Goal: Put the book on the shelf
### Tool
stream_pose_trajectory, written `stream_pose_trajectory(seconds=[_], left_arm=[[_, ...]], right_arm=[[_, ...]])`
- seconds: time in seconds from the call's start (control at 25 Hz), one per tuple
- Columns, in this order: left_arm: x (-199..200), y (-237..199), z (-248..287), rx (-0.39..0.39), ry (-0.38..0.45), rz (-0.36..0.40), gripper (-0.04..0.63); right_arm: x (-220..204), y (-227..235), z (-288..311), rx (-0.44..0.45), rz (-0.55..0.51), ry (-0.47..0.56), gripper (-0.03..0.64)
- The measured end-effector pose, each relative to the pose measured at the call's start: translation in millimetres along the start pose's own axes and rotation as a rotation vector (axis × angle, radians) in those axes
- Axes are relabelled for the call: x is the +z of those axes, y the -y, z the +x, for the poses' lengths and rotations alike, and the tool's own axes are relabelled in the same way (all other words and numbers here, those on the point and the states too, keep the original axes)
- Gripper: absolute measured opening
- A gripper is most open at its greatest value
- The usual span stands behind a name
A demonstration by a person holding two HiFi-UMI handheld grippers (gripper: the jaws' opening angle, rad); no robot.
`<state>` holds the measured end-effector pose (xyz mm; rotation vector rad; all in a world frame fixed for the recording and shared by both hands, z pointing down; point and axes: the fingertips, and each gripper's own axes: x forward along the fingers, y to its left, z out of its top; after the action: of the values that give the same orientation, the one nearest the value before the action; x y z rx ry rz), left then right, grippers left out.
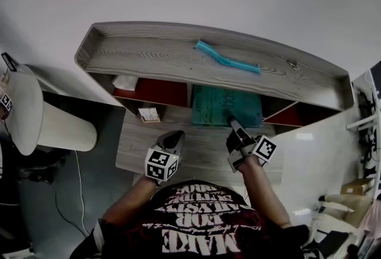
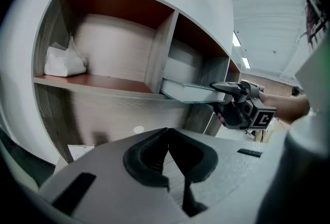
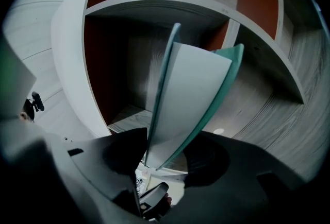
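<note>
Evidently we had the right gripper [image 1: 229, 116] clamped on the teal book [image 1: 221, 104], half inside the shelf [image 1: 178, 58], to push it in flat; the left gripper [image 1: 175, 135] hovered before the shelf, jaws together, empty.

Book [image 1: 226, 106] half inside middle compartment of shelf [image 1: 149, 55], bundle [image 2: 63, 61] (perhaps tissue) in left compartment, strip [image 1: 226, 60] on top.
</note>
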<state>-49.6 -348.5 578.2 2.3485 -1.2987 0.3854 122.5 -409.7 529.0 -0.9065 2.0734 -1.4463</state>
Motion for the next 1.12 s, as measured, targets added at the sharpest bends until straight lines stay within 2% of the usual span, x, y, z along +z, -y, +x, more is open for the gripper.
stream_pose_trajectory(seconds=[0.52,0.76,0.84,0.96,1.12], left_arm=[[4.5,-6.0,-12.8,-0.011,0.014,-0.017,0.006],[6.2,-0.8,-6.5,-0.036,0.011,-0.008,0.006],[6.8,3.7,-3.3,-0.048,0.010,-0.003,0.006],[10.2,11.8,2.1,-0.069,0.011,0.009,0.006],[16.9,23.2,5.6,-0.083,0.025,0.010,0.006]], right_arm=[[2.7,1.5,16.4,-0.020,-0.023,0.001,0.219],[2.8,-2.0,18.3,0.005,-0.051,-0.002,0.222],[-0.5,-5.5,19.5,0.003,-0.084,-0.023,0.230],[-6.4,-7.9,14.4,-0.027,-0.127,-0.037,0.289],[-12.7,-5.3,-6.6,-0.045,-0.142,-0.033,0.295]])
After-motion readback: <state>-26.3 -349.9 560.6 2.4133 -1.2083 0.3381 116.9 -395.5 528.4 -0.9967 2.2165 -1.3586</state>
